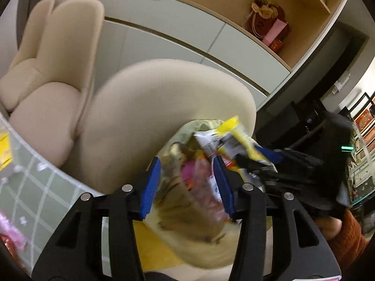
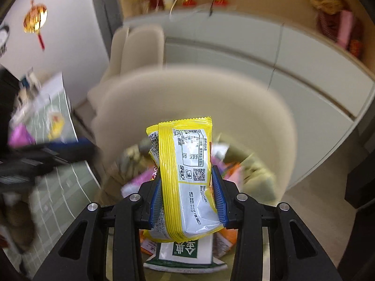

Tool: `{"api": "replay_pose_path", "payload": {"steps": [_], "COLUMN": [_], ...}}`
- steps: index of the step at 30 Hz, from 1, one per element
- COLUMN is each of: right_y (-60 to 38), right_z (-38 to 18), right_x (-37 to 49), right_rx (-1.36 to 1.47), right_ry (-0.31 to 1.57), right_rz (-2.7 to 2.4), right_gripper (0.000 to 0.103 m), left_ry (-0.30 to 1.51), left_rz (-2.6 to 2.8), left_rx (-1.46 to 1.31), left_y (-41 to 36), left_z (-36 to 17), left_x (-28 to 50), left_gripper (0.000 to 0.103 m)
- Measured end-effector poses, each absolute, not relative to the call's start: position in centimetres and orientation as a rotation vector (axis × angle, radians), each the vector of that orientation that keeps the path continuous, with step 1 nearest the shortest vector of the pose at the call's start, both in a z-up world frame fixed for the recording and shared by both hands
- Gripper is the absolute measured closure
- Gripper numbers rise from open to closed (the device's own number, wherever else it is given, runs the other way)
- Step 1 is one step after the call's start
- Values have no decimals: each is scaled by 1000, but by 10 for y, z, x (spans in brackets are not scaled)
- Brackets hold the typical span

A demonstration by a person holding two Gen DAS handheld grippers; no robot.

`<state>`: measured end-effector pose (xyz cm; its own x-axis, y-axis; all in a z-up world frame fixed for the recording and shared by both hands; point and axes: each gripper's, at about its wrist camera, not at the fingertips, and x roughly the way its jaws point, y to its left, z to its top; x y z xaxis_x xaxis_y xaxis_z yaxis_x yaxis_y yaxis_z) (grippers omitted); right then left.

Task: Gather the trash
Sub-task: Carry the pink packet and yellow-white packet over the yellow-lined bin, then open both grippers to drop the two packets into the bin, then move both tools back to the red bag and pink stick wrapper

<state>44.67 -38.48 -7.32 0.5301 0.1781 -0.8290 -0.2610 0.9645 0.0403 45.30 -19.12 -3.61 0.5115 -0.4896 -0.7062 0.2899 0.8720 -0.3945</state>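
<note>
1. My right gripper [image 2: 187, 196] squeezes a yellow snack wrapper [image 2: 185, 178] in the middle of the right wrist frame.
2. The wrapper stands up over a trash bag [image 2: 255, 175] full of other wrappers.
3. My left gripper [image 1: 187, 187] pinches that trash bag [image 1: 187, 201] low in the middle of the left wrist frame.
4. A beige chair [image 1: 164, 98] sits behind the bag.
5. The table [image 1: 30, 182] shows at the lower left.

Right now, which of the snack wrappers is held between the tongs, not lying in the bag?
The yellow-and-white wrapper, printed back facing the camera, is clamped upright in the right tongs. The pink and orange wrappers lie below it in the trash bag.
</note>
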Motion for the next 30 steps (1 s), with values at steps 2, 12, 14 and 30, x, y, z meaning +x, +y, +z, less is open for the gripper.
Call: {"api": "replay_pose_path", "payload": {"steps": [2, 12, 14, 30], "right_y": [-382, -393, -394, -379], "right_z": [-91, -98, -89, 2], "right_x": [450, 448, 439, 332], "right_rx": [-140, -87, -77, 1], "right_ry": [1033, 1074, 1041, 778], "right_rz": [270, 283, 276, 324], "right_gripper": [66, 65, 53, 41], "left_ry": [900, 937, 931, 828], "left_rz": [-459, -406, -387, -140], "left_rx": [-224, -229, -239, -261], "left_y": [-182, -152, -145, -61], "left_z": [-33, -48, -46, -26], "left_x": [441, 396, 390, 276], "left_gripper": [54, 52, 49, 44]}}
